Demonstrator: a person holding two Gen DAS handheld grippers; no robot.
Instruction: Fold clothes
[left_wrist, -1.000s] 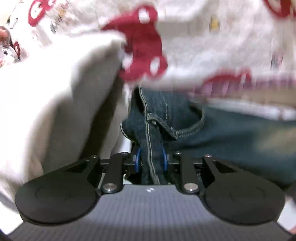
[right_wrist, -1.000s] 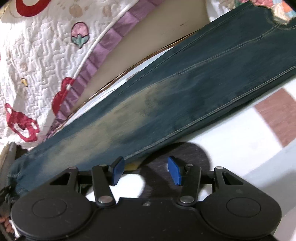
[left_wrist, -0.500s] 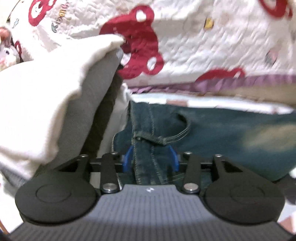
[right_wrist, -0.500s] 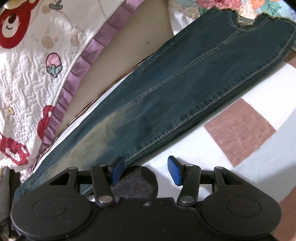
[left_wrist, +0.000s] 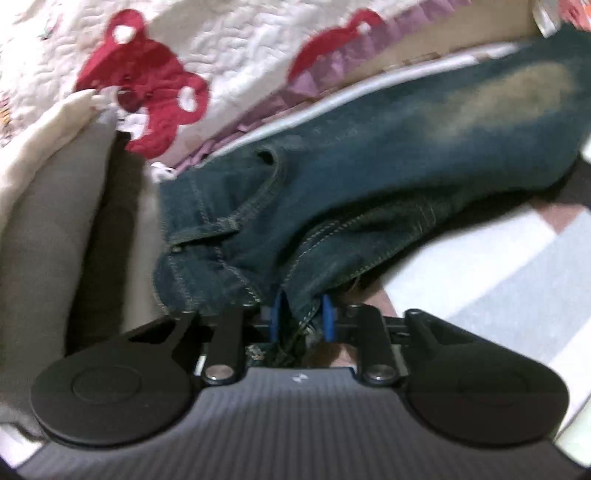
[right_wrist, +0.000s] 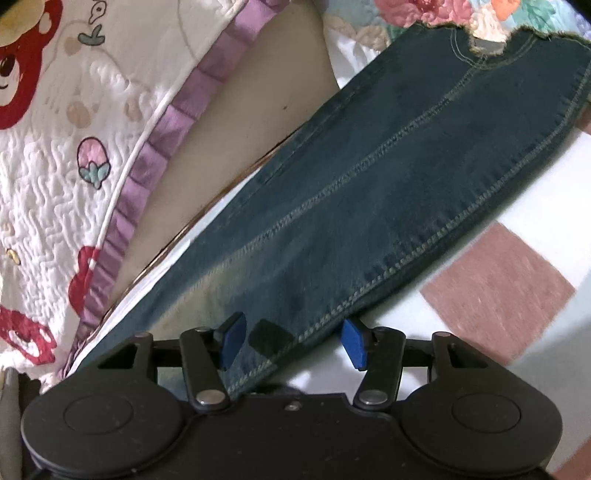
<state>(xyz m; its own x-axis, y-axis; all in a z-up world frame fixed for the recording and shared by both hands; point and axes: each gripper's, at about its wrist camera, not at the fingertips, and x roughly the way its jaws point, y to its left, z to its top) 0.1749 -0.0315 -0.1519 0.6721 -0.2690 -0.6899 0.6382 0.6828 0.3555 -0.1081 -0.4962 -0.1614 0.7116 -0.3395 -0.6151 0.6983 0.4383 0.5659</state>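
The left gripper (left_wrist: 302, 316) has its jaws clamped on a bunched edge of the jeans (left_wrist: 369, 177) near the waistband, denim squeezed between the blue pads. A second ago the same fold was pinched lower and straight ahead, with the waistband standing upright; now the cloth trails up and away to the right from the jaws, the pocket seam lies slack, and the leg with the faded patch stretches off toward the quilt. So the pinched end has been swung round and drawn across the bedsheet (left_wrist: 498, 266), which reads as the carrying stroke of a fold, not a finished one.

The right gripper (right_wrist: 290, 341) has its jaws apart, holding nothing. A second ago they stood just off the lower seam of the jeans (right_wrist: 388, 192); now the seamed edge runs between the blue pads, one pad over denim, the other over bedsheet. That placement suits closing on this edge, though whether it means to is only my guess.

Beyond the jeans on the far side, the quilt (right_wrist: 74, 155) with red bears and a purple frill borders the sheet; the frayed hem of the jeans reaches a floral cover (right_wrist: 443, 14). The jeans lie long and largely unfolded on the bed.
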